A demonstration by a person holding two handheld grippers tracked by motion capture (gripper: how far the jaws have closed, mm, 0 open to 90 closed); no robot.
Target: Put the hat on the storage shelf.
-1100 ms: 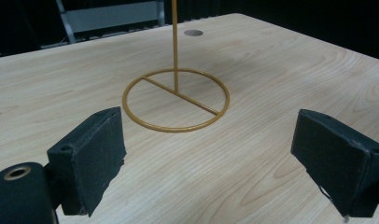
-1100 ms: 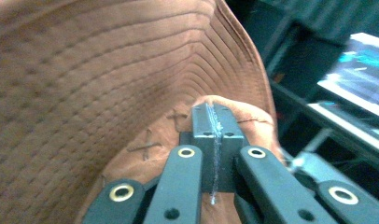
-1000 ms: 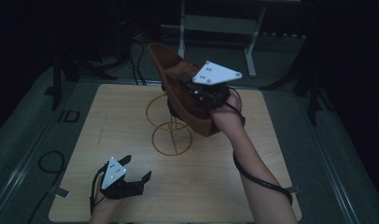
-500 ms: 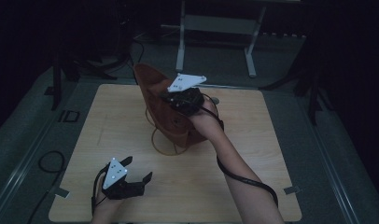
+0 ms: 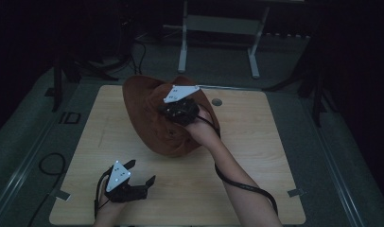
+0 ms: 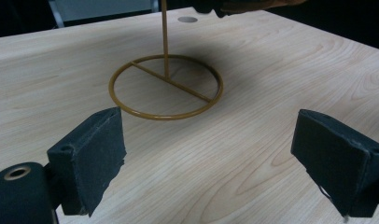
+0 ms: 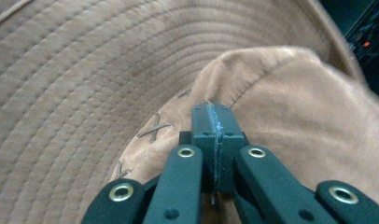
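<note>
On the pale wooden table (image 5: pixel 256 142) in a dark room, the right gripper (image 7: pixel 212 135) pinches the brown hat's (image 5: pixel 147 113) crown, carrying it above the wire hat stand (image 6: pixel 165 86); seating it remains to be done. The left gripper (image 6: pixel 211 158) idles with jaws spread

Dark studio, wooden table (image 5: pixel 256 156), floor cables (image 5: pixel 133 52), metal stand (image 5: pixel 218 28)

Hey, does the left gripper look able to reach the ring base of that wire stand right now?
Probably yes: the left gripper is open, and bare table lies between it and the ring base.
</note>
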